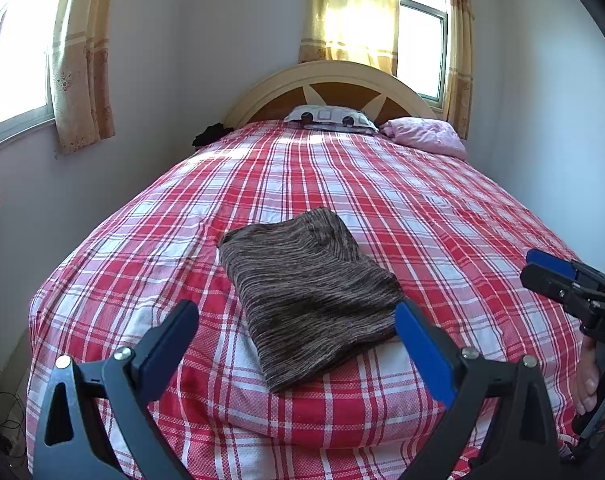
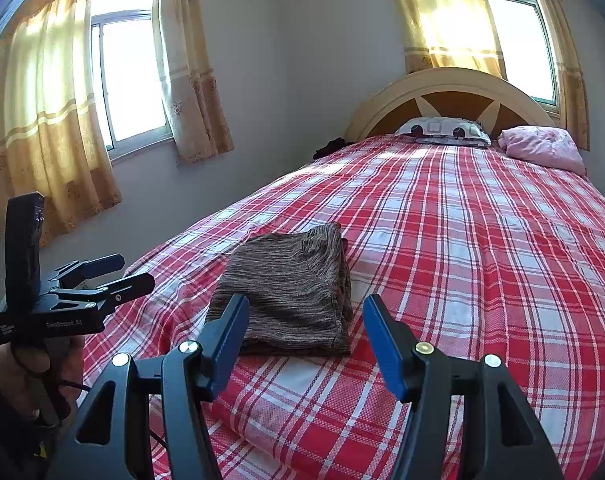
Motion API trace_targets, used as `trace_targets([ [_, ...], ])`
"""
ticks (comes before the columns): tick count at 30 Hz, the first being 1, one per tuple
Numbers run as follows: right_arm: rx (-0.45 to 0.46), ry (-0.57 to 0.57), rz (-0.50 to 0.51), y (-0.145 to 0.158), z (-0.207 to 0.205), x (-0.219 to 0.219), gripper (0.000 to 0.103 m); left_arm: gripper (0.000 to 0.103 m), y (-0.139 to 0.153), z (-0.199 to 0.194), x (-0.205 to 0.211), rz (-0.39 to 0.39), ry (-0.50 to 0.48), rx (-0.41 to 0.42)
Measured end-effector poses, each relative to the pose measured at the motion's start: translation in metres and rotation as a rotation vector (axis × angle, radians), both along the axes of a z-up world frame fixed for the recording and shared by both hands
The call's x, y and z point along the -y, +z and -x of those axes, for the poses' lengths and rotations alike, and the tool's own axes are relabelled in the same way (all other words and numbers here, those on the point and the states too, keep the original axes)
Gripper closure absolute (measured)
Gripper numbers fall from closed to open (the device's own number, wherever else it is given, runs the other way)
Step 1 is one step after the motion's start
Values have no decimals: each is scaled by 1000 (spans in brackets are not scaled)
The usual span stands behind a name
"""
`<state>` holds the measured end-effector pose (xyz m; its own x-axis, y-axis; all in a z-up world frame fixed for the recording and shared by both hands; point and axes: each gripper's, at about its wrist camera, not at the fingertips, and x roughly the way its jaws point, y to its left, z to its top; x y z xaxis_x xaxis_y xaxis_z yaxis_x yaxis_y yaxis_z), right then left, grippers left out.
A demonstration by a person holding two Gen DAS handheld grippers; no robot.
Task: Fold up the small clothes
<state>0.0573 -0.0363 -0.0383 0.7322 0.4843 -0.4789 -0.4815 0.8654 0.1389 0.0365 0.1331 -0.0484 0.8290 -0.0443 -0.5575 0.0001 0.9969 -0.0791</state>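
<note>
Left wrist view, bed: red-and-white plaid bedspread [image 1: 422, 216] carries everything; its soft surface could ruck if the fold is pushed.
Garment: brown-and-grey streaked knit cloth, folded into a rectangle [image 1: 302, 292], lies near the foot of the bed; stacked layers look ready to slide open if nudged.
Left claw [image 1: 297, 320]: jaws spread, empty, above the cloth's near edge; dropping could snag it.
Right claw [image 2: 305, 316]: jaws apart, empty, likewise close.
</note>
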Motion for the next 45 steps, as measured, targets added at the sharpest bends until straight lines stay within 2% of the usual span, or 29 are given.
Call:
trace_targets([
  [10,49,-21,-20,8,6,6,43,0,4,2,1,-15,3,21],
  [24,134,-32,-16,19,23,5,42,0,22,12,2,-32,18,97],
  [32,118,-28,-4,12,20,2,42,0,24,14,4,-48,32,117],
  [38,108,-16,10,7,21,-1,42,0,24,13,-3,-13,54,111],
  [45,103,-3,18,4,22,-5,42,0,22,14,-5,-37,68,120],
])
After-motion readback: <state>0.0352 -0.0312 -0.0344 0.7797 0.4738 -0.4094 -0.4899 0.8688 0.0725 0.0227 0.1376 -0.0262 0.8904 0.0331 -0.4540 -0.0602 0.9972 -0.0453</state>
